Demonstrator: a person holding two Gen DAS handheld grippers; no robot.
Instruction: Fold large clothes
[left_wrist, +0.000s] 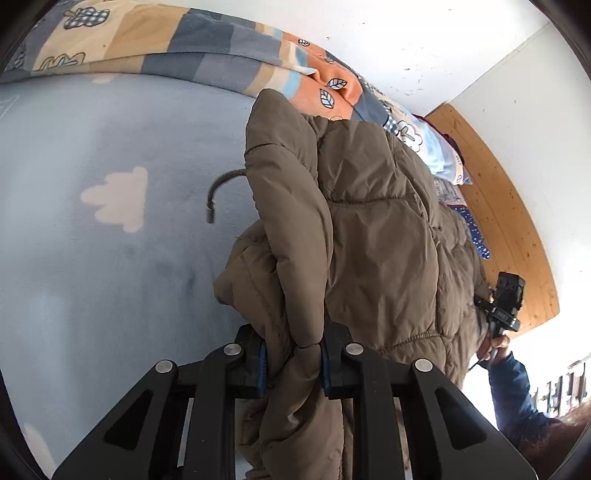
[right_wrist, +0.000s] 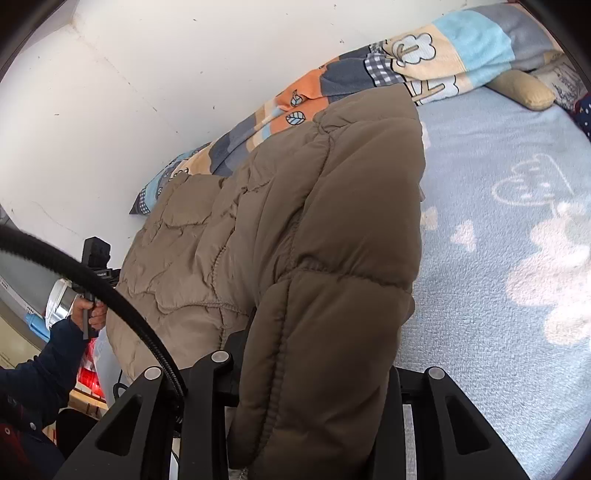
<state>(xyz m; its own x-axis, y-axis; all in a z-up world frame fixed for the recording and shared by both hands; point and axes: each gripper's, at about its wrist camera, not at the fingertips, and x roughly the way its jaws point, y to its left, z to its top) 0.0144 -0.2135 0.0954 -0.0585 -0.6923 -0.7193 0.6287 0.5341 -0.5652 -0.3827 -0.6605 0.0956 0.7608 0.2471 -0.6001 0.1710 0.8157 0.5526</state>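
Observation:
A brown quilted puffer jacket (left_wrist: 376, 236) is held up over a bed covered by a light blue cloud-print blanket (left_wrist: 110, 192). My left gripper (left_wrist: 293, 363) is shut on a bunched fold of the jacket, which fills the gap between its fingers. In the right wrist view the same jacket (right_wrist: 295, 229) drapes over my right gripper (right_wrist: 314, 373); its fingertips are hidden under the fabric, and the jacket hangs from between them. Each view shows the other gripper at the jacket's far edge, in the left wrist view (left_wrist: 504, 299) and in the right wrist view (right_wrist: 96, 266).
A patterned orange, grey and blue duvet (left_wrist: 207, 51) lies along the white wall (left_wrist: 424, 40). A wooden headboard (left_wrist: 509, 206) stands at the bed's end. A beige cushion (right_wrist: 521, 90) lies near the pillows. A black flexible cable (right_wrist: 110, 295) crosses the right wrist view.

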